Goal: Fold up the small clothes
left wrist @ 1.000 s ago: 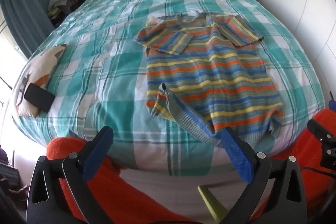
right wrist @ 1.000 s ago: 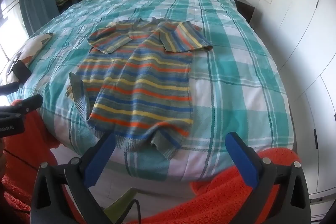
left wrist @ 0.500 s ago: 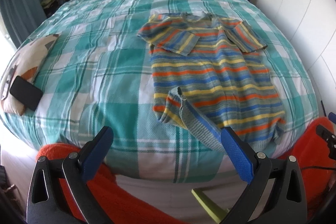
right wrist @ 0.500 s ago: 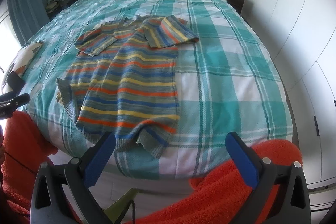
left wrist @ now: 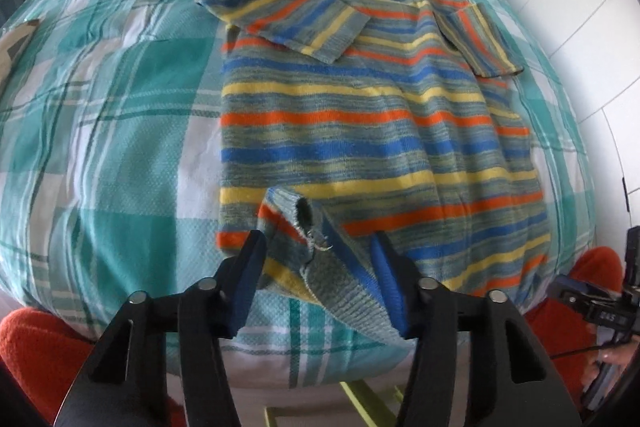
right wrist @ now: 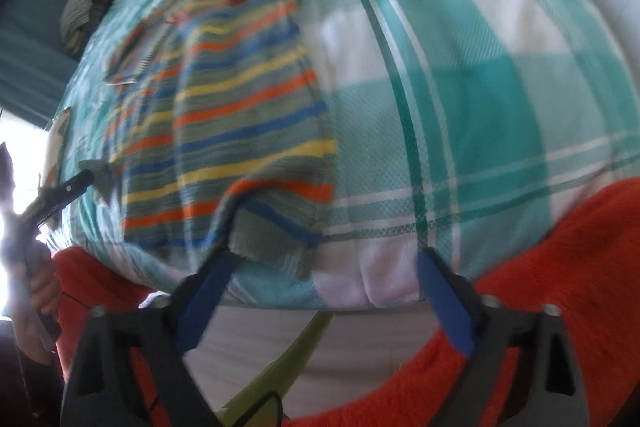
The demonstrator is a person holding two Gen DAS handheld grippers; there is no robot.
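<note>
Your left gripper [left wrist: 318, 263], jaws just closing, straddles the striped knit sweater's [left wrist: 360, 131] ribbed hem; your right gripper [right wrist: 320, 267], likewise narrowing, stays open over the checked bedspread [right wrist: 460, 67]; only its view blurs.

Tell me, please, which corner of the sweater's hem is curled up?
The hem corner by the left tongs, rolled over itself; the other corner lies flat.

right wrist view smeared by motion, striped sweater [right wrist: 240, 99] stripes blurred, bed [left wrist: 120, 107] cut off at frame edges, far clothes pile [right wrist: 80, 15] indistinct
</note>
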